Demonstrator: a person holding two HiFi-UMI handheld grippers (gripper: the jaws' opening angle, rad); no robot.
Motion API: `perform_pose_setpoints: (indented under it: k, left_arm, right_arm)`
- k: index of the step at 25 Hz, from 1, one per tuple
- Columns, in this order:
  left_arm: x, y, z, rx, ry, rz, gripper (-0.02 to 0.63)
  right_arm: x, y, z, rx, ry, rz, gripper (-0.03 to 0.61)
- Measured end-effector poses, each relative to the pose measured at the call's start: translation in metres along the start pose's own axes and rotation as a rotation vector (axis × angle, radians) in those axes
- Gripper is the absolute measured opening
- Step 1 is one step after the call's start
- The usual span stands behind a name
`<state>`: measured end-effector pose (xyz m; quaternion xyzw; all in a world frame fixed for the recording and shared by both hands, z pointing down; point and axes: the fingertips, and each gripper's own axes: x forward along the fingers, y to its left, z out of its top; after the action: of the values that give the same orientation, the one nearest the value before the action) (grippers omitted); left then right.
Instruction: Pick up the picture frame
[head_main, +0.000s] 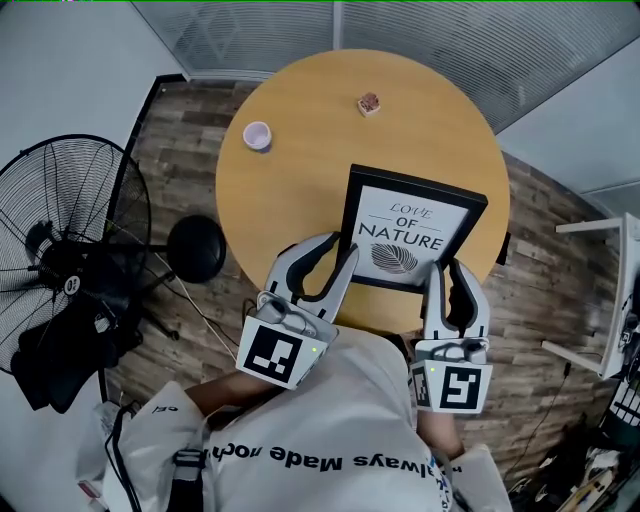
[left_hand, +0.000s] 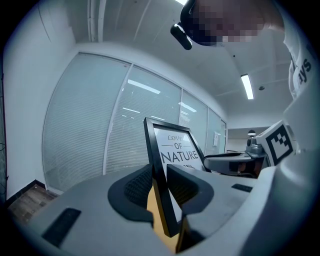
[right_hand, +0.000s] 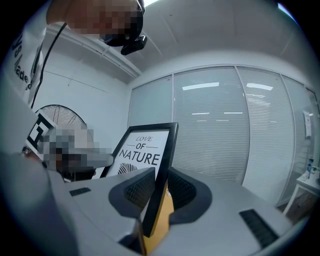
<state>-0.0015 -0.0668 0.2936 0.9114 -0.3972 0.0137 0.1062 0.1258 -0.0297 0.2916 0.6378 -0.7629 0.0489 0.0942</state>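
Black-edged picture frame (head_main: 412, 232) stands tilted at the near edge of the round wooden table (head_main: 300, 180). The left gripper (head_main: 335, 248) is clamped on its left rail and the right gripper (head_main: 448, 268) on its right rail. Imo raise both evenly so it doesn't twist.

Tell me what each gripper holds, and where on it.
Both hold the picture frame: left gripper on its left edge, right gripper on its right edge.

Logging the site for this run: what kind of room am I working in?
Probably an office or meeting room: glass partition walls with blinds, a strip ceiling light, and a round wooden table near a standing fan.
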Motion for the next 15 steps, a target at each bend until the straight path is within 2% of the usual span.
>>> perform_pose_setpoints:
  k: [15]
  left_arm:
    - [0.0011, 0.0033, -0.0044, -0.010, 0.004, 0.001, 0.104]
  right_arm:
    - [0.0036, 0.0011, -0.0046, 0.008, 0.006, 0.005, 0.095]
